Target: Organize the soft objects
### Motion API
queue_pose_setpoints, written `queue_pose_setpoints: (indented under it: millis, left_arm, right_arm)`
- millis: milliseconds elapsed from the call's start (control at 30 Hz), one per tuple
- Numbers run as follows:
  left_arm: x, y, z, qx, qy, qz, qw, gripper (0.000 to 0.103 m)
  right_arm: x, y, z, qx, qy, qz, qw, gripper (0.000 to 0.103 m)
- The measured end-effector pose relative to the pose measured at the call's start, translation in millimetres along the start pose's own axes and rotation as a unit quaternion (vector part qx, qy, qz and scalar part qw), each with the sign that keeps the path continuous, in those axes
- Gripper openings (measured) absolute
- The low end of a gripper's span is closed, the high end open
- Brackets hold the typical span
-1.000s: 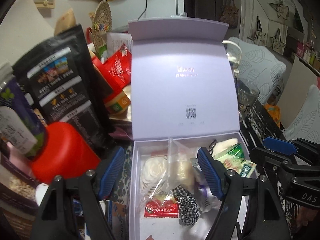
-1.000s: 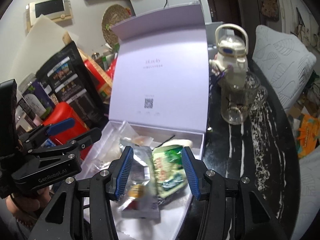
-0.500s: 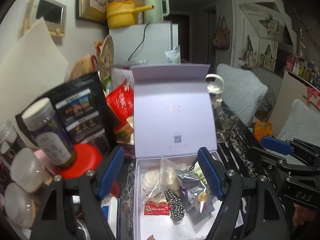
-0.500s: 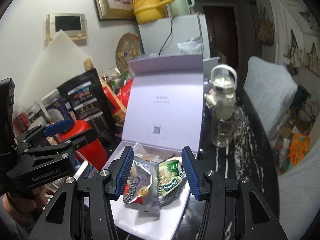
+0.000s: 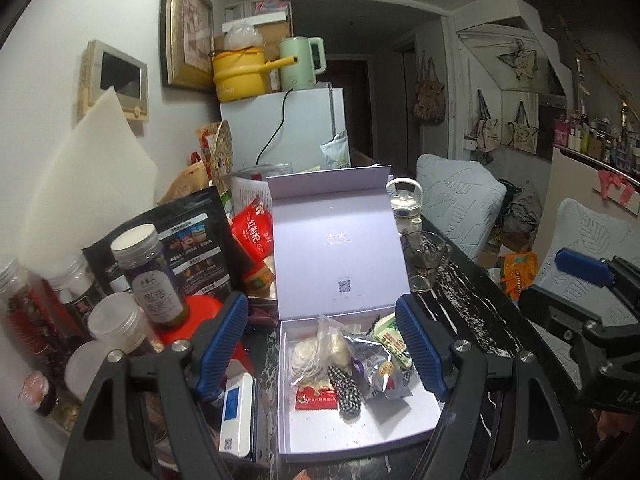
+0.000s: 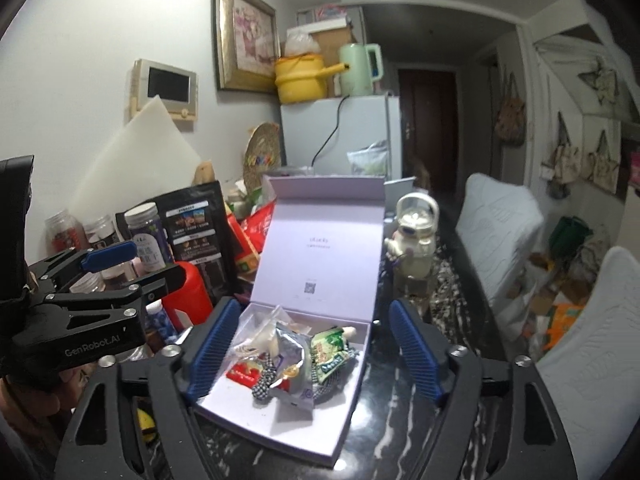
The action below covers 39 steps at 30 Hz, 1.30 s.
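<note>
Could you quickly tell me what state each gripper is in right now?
Left gripper: open, holding nothing, above the lavender box.
Right gripper: open, holding nothing.

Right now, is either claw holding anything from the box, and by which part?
Nothing is held. The left claw and right claw both hang open above the lavender box, and the soft packets lie loose inside it.

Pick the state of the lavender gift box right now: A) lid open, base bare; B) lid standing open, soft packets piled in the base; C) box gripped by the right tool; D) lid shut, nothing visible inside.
B: the lavender gift box has its lid upright, and a silver pouch and checkered scrunchie lie in the base; both tools are open and hold nothing.
</note>
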State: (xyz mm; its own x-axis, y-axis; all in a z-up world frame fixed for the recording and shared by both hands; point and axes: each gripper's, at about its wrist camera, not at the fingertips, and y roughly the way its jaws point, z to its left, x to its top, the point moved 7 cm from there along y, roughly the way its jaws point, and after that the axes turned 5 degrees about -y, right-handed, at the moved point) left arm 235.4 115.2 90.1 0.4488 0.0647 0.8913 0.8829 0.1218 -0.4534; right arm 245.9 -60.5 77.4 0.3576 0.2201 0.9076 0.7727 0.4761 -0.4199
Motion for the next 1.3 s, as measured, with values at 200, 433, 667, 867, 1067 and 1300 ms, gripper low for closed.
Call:
queue_pose_setpoints:
  millis: [200,433,667,867,1067,1300]
  left_arm:
    - [-18,-22,-3,-0.010,0.002,0.000,0.9999,0.077]
    - [-46,-34,-7,-0.034,0.001,0.011,0.9994,0.077]
    - [-75,-29,-9,-0.056,-0.003,0.028,0.9980,0.077]
    - [-94,-18,-8,-0.065,-0.008,0.038,0.9971,0.077]
    - [-105,-9,-7,-0.066,-0.010,0.048,0.9966,0.077]
    - [-112,-5,-10,-0.069,-0.011,0.056,0.9960,0.077]
  right_arm:
    - [-11,-32,3,-0.017,0.003,-0.014,1.000,0.090]
    - [-35,-51,6,-0.033,0.011,-0.011,0.999,0.090]
    - [-70,-53,8,-0.036,0.032,0.010,0.999,0.090]
    - [-95,-48,4,-0.040,0.049,0.030,0.998,0.090]
    - [-108,-42,4,-0.058,0.044,0.042,0.996,0.090]
    - [-117,-33,6,-0.057,0.042,0.053,0.996,0.090]
